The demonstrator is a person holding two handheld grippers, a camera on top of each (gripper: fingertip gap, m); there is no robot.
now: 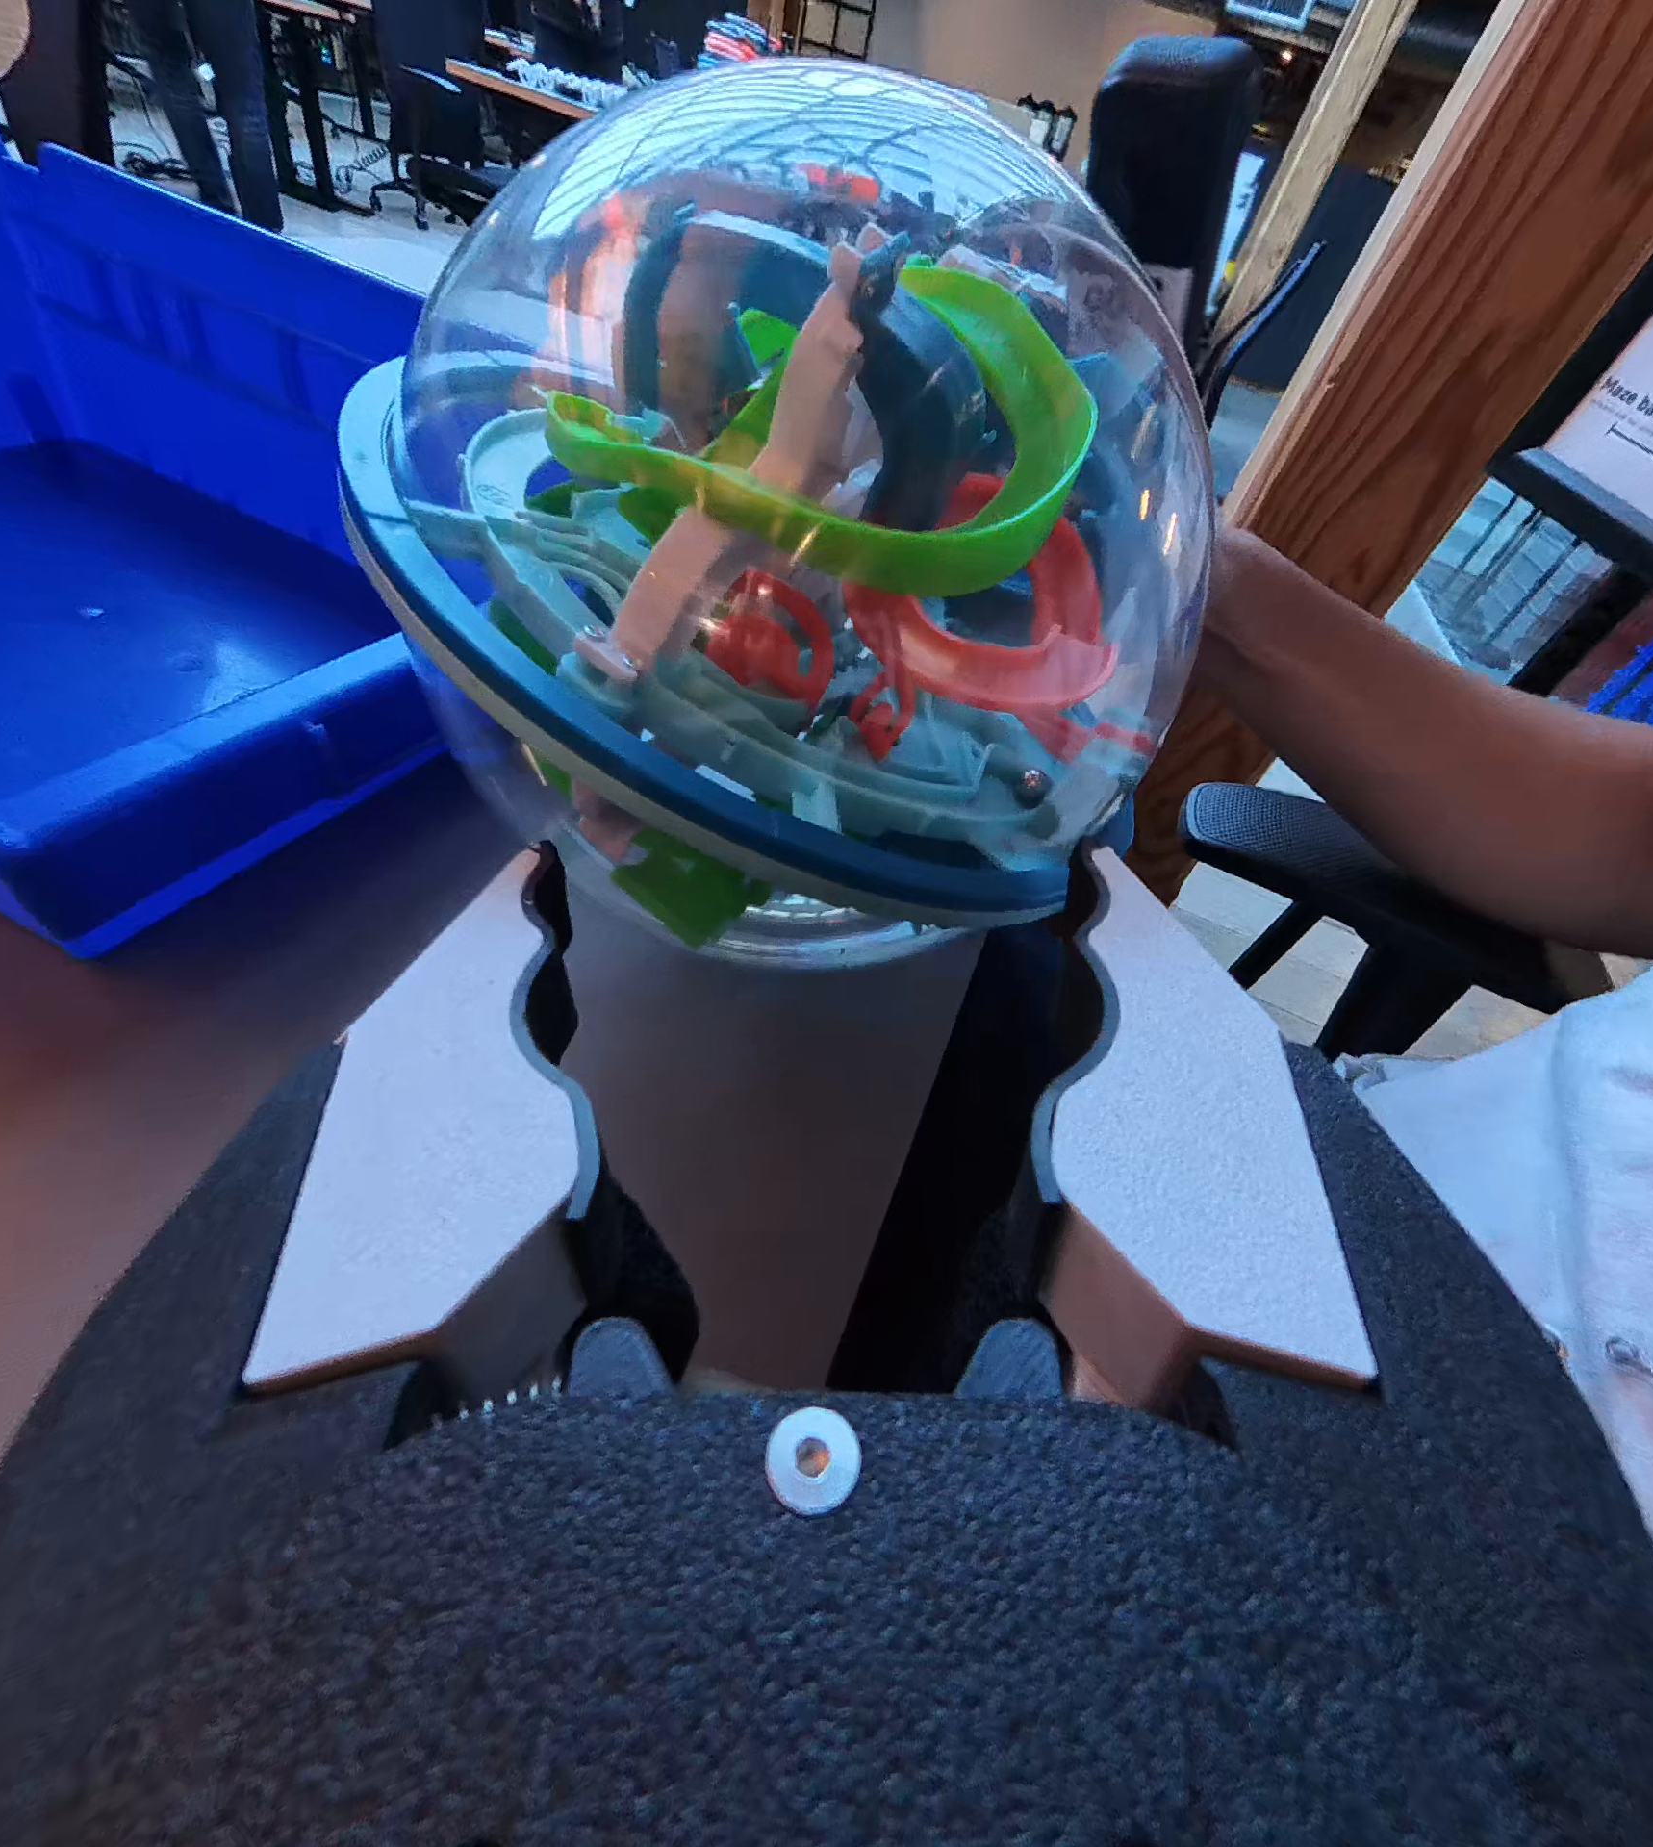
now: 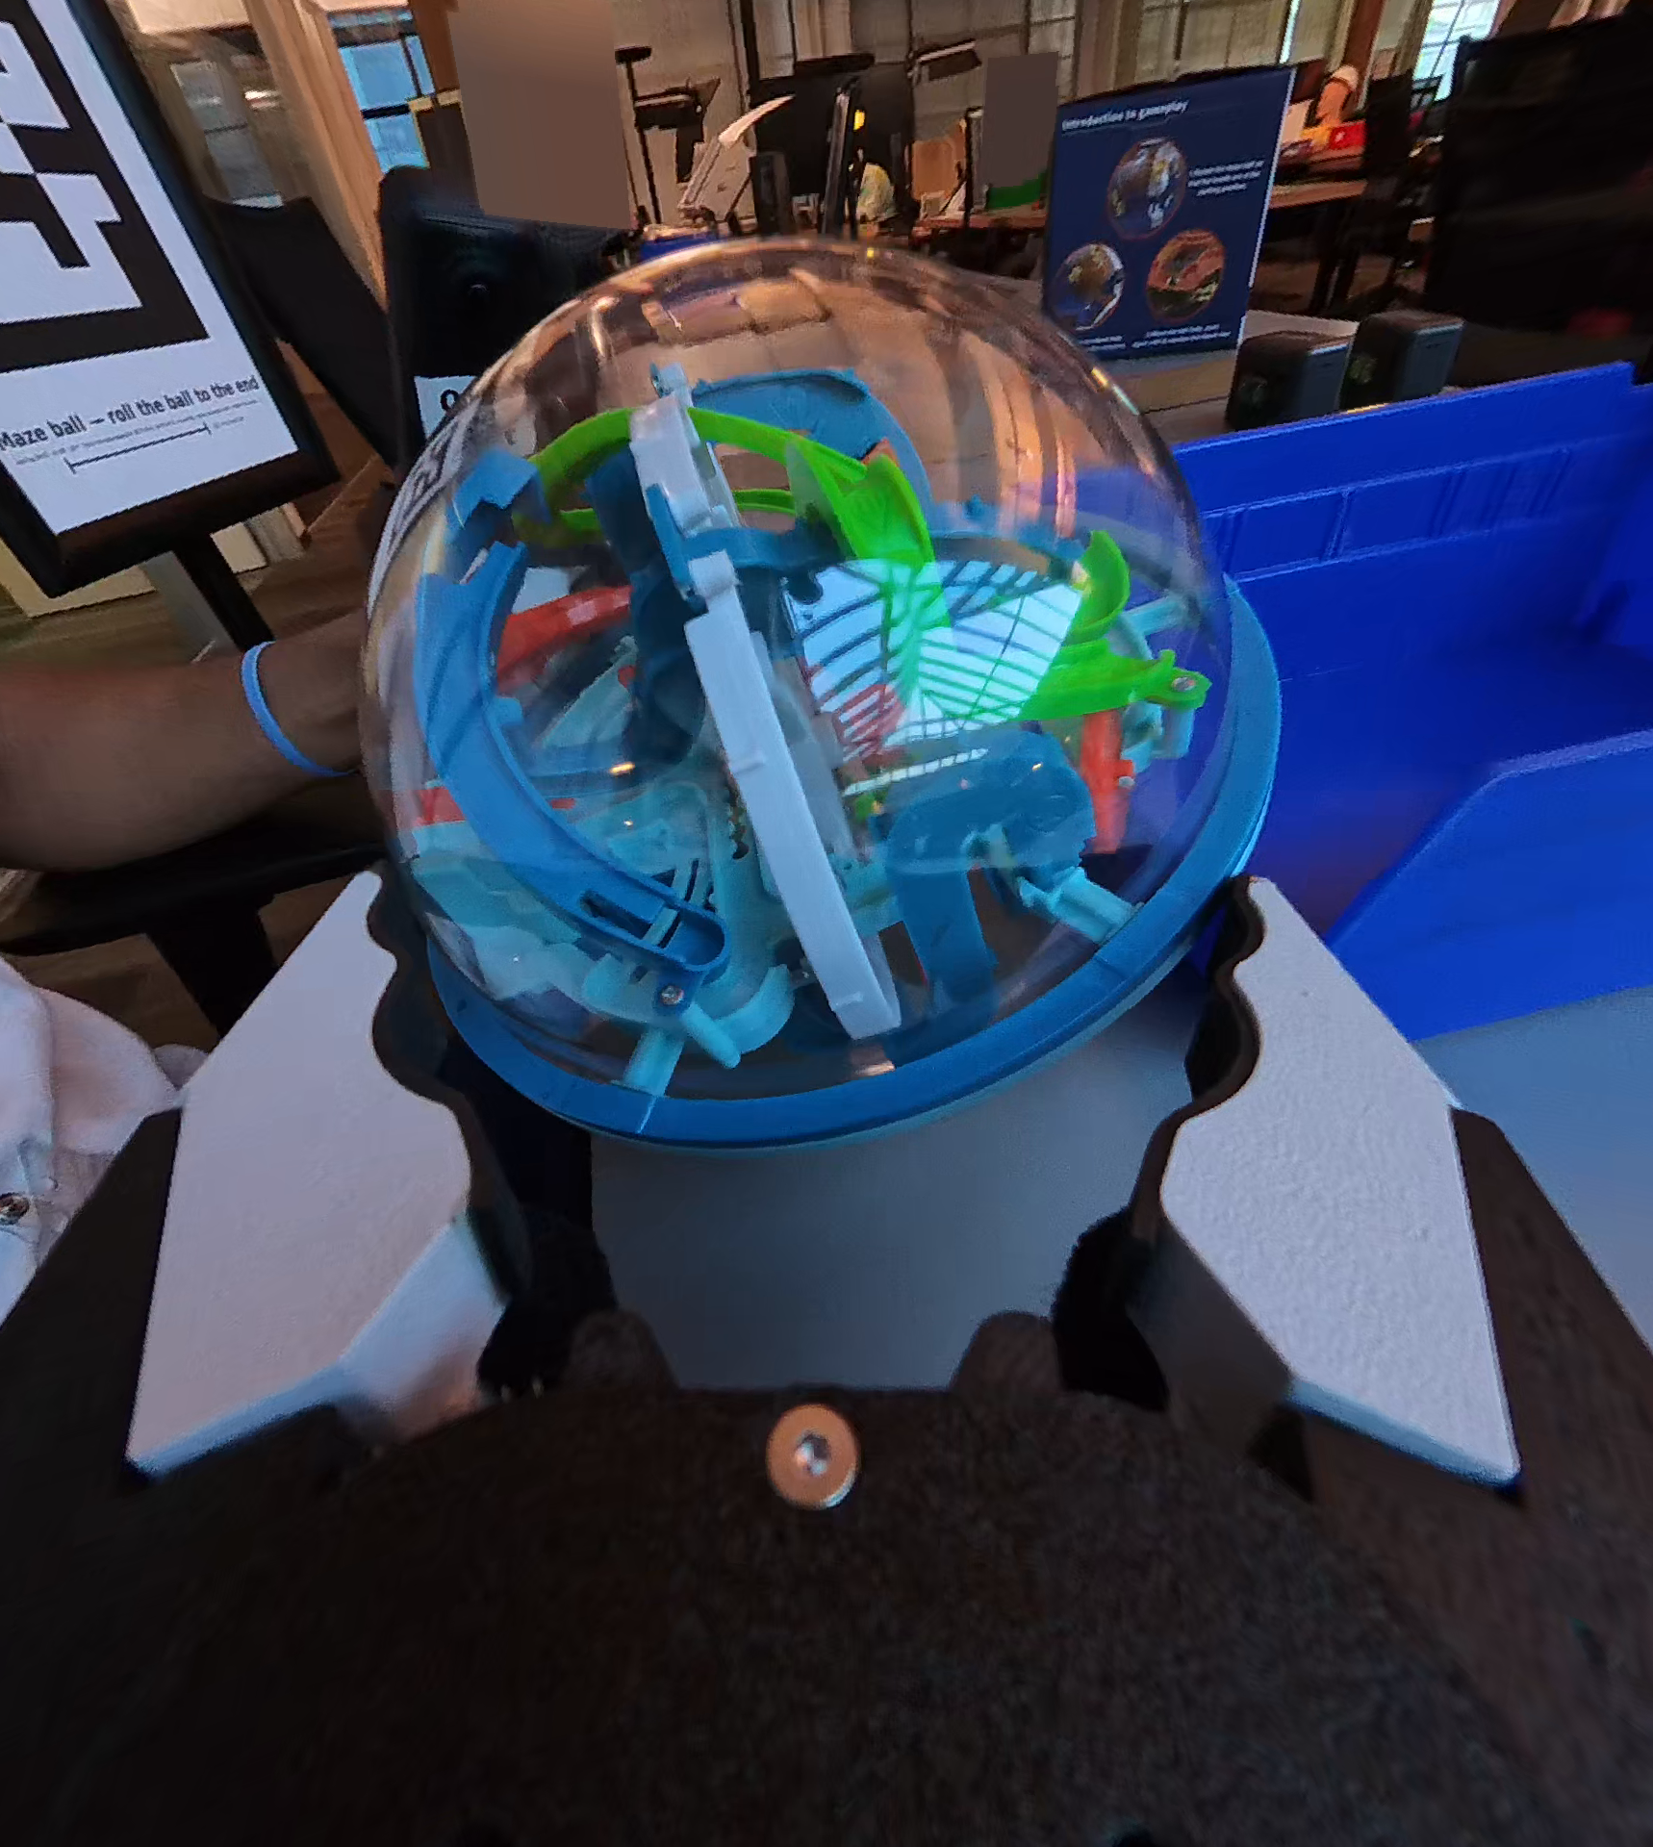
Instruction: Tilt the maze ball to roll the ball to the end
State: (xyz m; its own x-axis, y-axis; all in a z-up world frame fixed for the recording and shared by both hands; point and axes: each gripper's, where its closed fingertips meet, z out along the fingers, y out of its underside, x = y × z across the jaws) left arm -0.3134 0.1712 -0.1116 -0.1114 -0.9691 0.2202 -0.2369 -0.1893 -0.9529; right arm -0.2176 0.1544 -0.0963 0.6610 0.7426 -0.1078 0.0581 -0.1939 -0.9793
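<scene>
Two grippers hold the clear plastic maze ball with its coloured tracks and blue equator ring [image 1: 783,520], filling the centre of both wrist views: the left gripper [image 1: 808,870] and the right gripper [image 2: 818,920] each have their jaws clamped against the ring. It looks mid-tilt. A small steel ball [image 1: 1030,788] sits on a grey track at lower right; next, I'd guess, a slow roll. A blue plastic bin [image 1: 133,560] lies at left.
</scene>
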